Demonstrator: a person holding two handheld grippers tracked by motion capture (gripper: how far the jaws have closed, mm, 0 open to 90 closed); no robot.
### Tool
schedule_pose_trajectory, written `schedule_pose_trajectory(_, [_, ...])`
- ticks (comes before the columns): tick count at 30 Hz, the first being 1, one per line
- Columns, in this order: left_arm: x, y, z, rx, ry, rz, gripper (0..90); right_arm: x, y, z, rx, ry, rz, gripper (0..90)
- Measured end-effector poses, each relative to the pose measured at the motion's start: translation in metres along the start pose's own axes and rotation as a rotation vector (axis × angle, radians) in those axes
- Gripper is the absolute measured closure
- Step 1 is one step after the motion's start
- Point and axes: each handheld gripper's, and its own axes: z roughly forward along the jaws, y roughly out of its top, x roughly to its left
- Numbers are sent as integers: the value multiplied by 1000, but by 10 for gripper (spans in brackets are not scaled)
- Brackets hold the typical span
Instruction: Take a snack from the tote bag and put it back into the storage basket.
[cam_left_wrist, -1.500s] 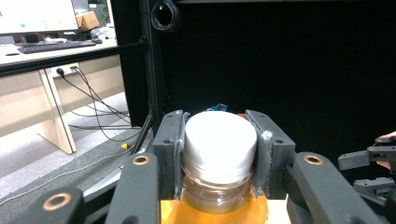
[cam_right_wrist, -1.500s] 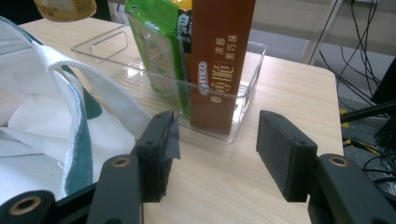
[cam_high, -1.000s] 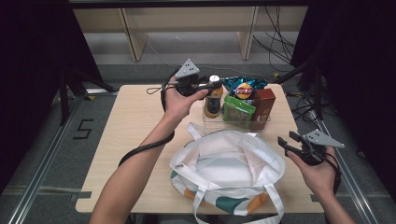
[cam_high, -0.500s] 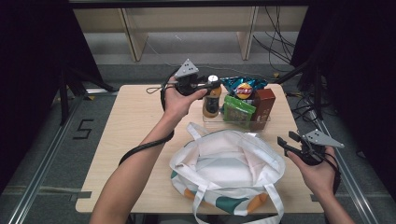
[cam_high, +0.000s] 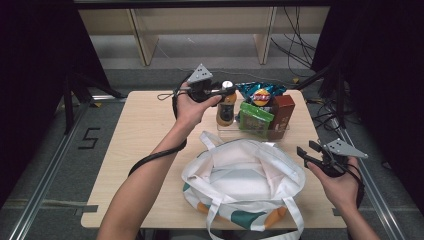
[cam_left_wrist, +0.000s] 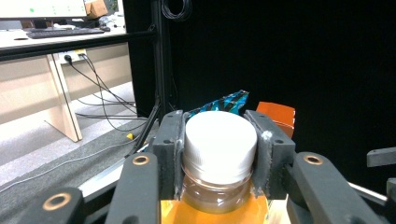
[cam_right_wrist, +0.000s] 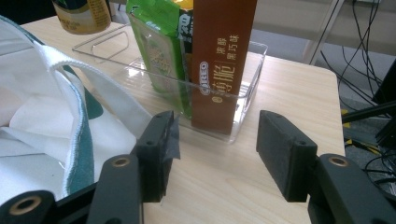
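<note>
The bottle (cam_high: 226, 106) stands at the left end of the clear tray (cam_high: 280, 134), its white cap (cam_left_wrist: 219, 135) clamped between the left gripper (cam_high: 222, 91) pads. Lifting it straight up, then across into the open tote bag (cam_high: 245, 185), looks next. The left gripper view shows that squeeze close. The right gripper (cam_right_wrist: 215, 140) waits open, holding nothing.

The high view looks down and forward over the whole table (cam_high: 140, 130). The left gripper view sits close, level behind a bottle cap (cam_left_wrist: 219, 135). The right gripper view looks low across the tabletop at the clear tray (cam_right_wrist: 247, 79); the high view also shows that tray.
</note>
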Motion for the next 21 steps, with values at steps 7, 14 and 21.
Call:
schedule_pose_trajectory(7, [1,-2,3,1,3,-5,588,-1,0,0,-4,-26,-12,477])
schedule_pose_trajectory(14, [2,-4,6,8,3,-7,588,2,0,0,-7,-9,22,477])
schedule_pose_trajectory(21, [5,-9,8,14,8,-17,588,3,0,0,-1,-20,36,477])
